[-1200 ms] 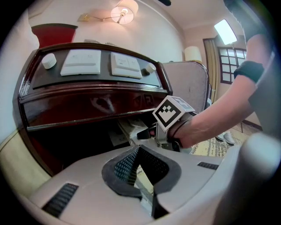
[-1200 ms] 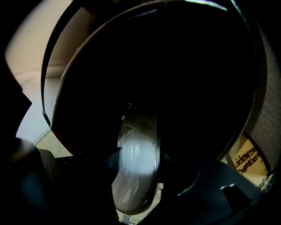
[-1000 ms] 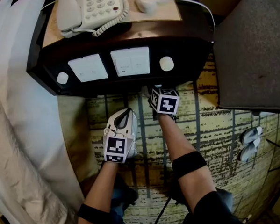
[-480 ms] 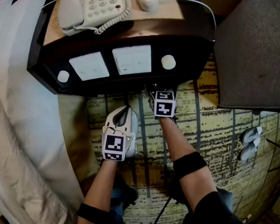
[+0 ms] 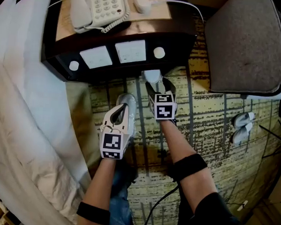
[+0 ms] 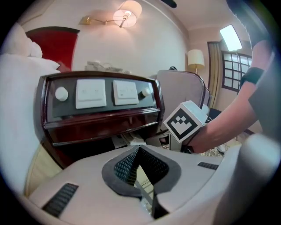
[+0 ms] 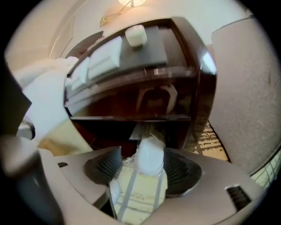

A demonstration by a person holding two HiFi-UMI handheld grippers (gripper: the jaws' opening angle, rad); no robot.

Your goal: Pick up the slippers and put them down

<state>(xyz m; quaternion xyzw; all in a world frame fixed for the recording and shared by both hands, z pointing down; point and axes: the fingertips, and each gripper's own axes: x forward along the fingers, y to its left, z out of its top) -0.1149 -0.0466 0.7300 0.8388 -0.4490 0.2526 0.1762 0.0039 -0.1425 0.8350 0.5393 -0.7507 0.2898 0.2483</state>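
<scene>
The head view was dim and murky. The front of the dark wooden nightstand (image 5: 179, 39) sank almost to black, and the white bedding (image 5: 19, 103) was the brightest patch. In the left gripper view a glowing wall lamp (image 6: 125, 15) and a bright rectangular panel (image 6: 230, 37) warmed the pale wall (image 6: 149, 48). The right gripper view was smeared and soft, the white slipper (image 7: 149, 160) out of focus. Both gripper views bowed strongly, with black corners.
</scene>
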